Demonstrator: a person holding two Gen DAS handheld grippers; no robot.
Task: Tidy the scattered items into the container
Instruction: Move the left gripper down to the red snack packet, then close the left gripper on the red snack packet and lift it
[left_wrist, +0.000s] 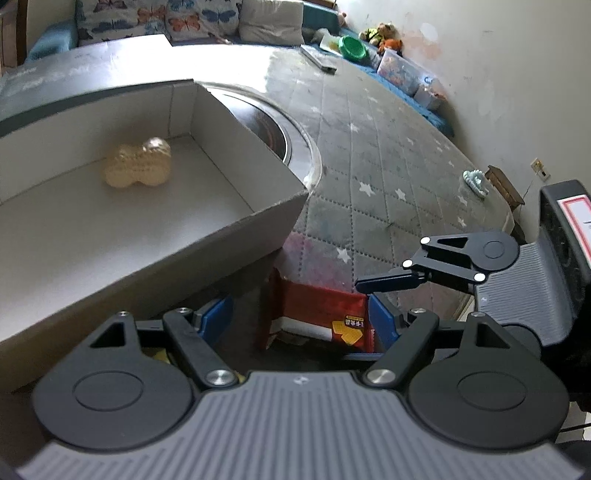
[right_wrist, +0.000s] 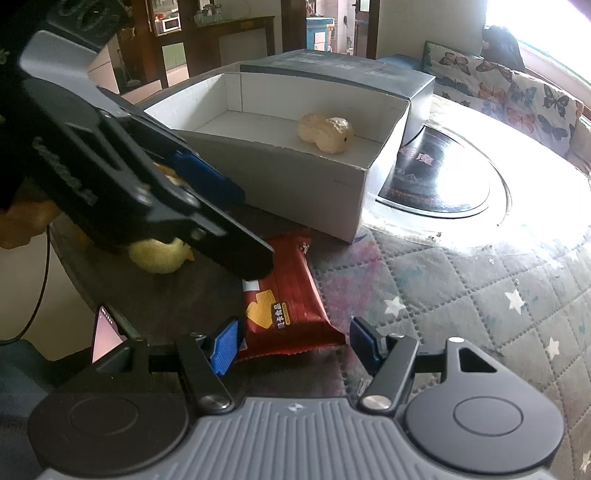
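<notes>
While one peanut-shaped toy already lies in the open box, red snack packet stays flat on the tabletop between right gripper's parted, untouching jaws; left gripper open above.

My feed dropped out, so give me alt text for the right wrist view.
The right gripper is open around the near end of a red snack packet, in front of a white box holding a peanut-shaped toy. The left gripper reaches in from the left.

Open-topped box stands clear above; left gripper crowds the red packet beside its wall.
</notes>
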